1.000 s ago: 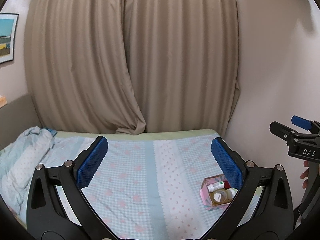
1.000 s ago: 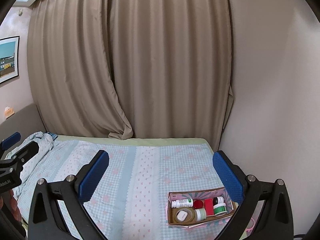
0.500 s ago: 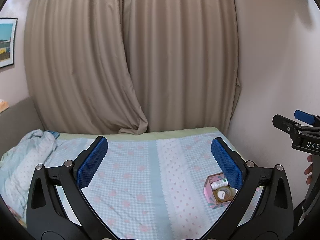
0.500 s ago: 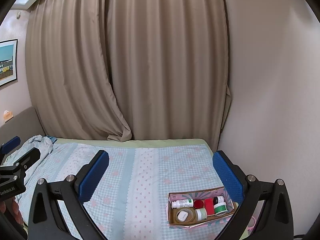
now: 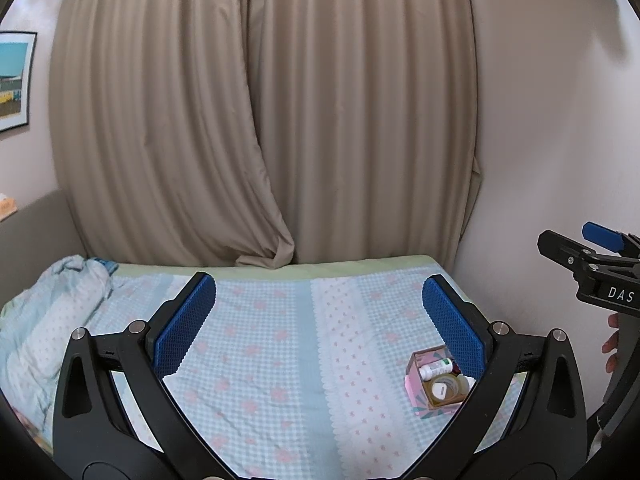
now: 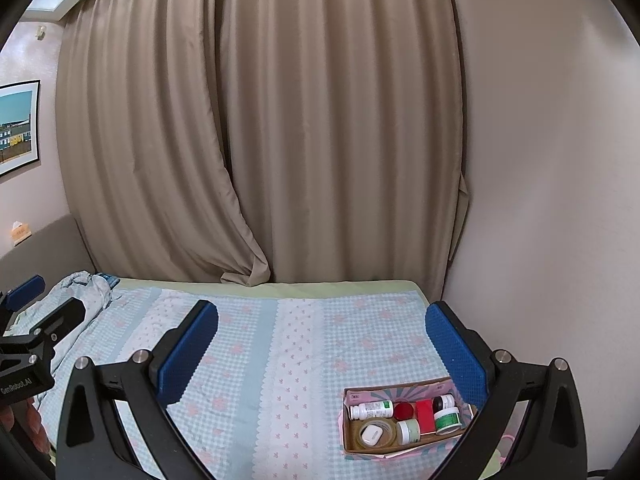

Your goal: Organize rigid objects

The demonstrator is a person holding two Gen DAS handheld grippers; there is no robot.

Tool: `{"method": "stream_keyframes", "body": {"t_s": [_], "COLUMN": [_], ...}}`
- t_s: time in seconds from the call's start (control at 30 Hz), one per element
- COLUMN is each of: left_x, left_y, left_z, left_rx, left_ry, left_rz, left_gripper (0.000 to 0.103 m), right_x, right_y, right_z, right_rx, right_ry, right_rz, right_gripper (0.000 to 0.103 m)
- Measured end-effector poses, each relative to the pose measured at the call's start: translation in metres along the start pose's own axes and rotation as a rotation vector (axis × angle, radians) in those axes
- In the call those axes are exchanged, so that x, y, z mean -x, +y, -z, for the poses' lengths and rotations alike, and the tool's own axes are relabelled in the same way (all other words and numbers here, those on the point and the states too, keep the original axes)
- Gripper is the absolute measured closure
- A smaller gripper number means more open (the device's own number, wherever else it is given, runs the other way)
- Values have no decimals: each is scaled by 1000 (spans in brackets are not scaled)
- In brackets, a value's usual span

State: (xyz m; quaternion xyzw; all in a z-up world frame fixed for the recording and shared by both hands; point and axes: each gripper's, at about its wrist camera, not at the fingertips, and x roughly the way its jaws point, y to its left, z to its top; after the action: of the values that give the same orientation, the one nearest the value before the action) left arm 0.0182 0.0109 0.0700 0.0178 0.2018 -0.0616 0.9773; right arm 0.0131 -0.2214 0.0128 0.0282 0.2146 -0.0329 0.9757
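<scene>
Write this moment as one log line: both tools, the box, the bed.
left tool: open, holds nothing | right tool: open, holds nothing | box: on bed, holds bottles and jars

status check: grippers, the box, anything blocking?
Left gripper open, empty. Right gripper open, empty. Box on bed, items inside. Nothing blocking.

Setting: a home bedroom. Evidence: a bed [image 6: 280, 360] under a light blue checked sheet with pink flowers fills the lower view, with a crumpled quilt [image 6: 86, 292] at its far left corner and an upholstered headboard [image 6: 44, 240] along its left edge. Floor-length beige curtains [image 6: 260, 120] hang behind the bed's far edge, and a framed picture [image 6: 18, 128] is on the left wall.
</scene>
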Motion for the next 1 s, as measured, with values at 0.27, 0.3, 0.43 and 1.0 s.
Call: {"method": "stream_keyframes", "body": {"t_s": [0.27, 0.3, 0.43, 1.0], "left_x": [2, 1, 0, 2], "left_y": [0, 0, 3, 2], "left_z": [-1, -1, -1, -4], "left_rx": [5, 5, 14, 4], "left_ry": [-4, -3, -2, -43], "left_rz": [-19, -23, -24, -51], "left_gripper": [0, 0, 0, 0], "right_x": [-5, -5, -6, -5], "right_y": [6, 6, 7, 7], "right_z": [-1, -1, -2, -2], "right_rx": [14, 15, 17, 14], "right_ry": [2, 3, 2, 8], "right_rz": [-10, -11, -10, -12], "right_gripper": [0, 0, 0, 0]}}
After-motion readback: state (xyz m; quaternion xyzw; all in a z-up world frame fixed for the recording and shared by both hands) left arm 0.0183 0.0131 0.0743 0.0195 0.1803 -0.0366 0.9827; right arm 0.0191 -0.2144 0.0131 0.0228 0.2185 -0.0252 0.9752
